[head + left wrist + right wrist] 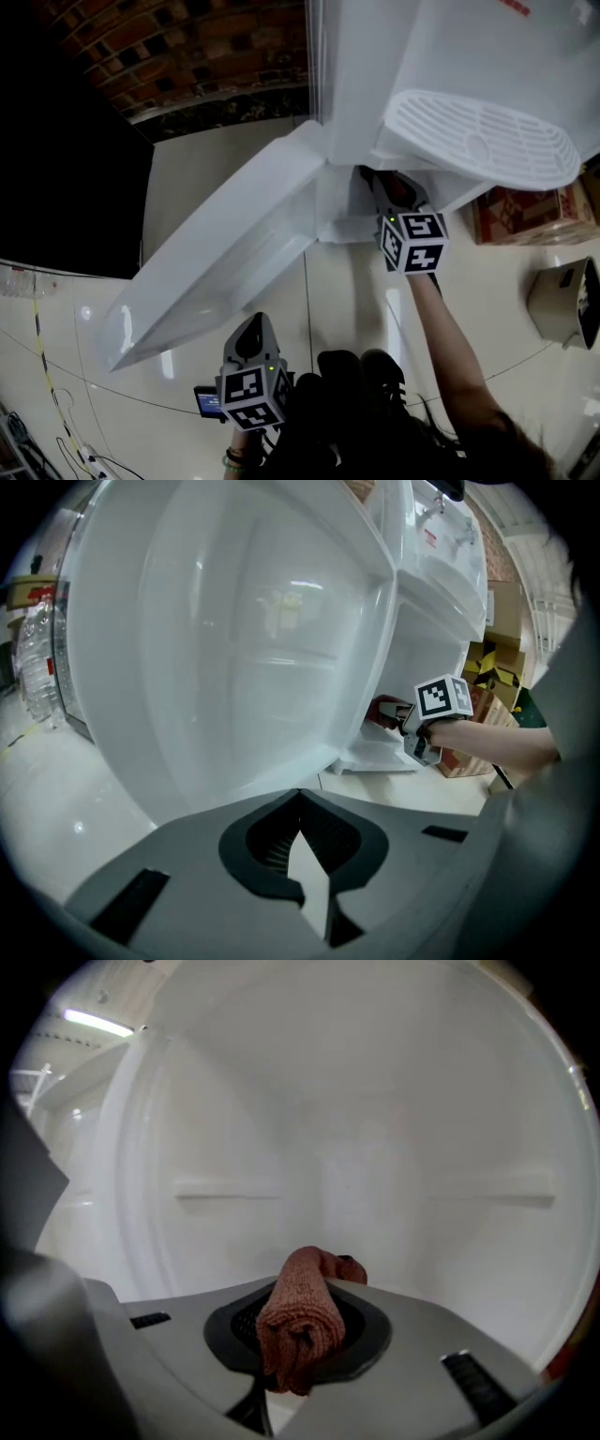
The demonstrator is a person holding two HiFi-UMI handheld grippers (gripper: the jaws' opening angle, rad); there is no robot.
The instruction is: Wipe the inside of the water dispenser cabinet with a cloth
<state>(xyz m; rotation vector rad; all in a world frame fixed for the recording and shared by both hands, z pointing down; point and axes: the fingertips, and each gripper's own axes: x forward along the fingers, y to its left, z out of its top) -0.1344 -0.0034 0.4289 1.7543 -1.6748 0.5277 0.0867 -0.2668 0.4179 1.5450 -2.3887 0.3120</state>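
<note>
The white water dispenser cabinet (352,202) stands open, its door (225,253) swung far out to the left. My right gripper (392,192) reaches into the cabinet opening below the drip tray (478,136), shut on a rolled reddish-brown cloth (300,1321). In the right gripper view the cloth sticks out past the jaws, just short of the white back wall (366,1147) with its shelf ledges. From the left gripper view the right gripper (412,726) and cloth (384,710) show at the cabinet mouth. My left gripper (251,333) hangs low near the person's body, shut and empty, facing the door's inner side (234,639).
Cardboard boxes (525,211) sit right of the dispenser, with a beige bin (567,300) lying on the tiled floor. Plastic water bottles (37,658) stand at the far left. Cables (56,422) run along the floor at lower left. A brick wall (187,56) is behind.
</note>
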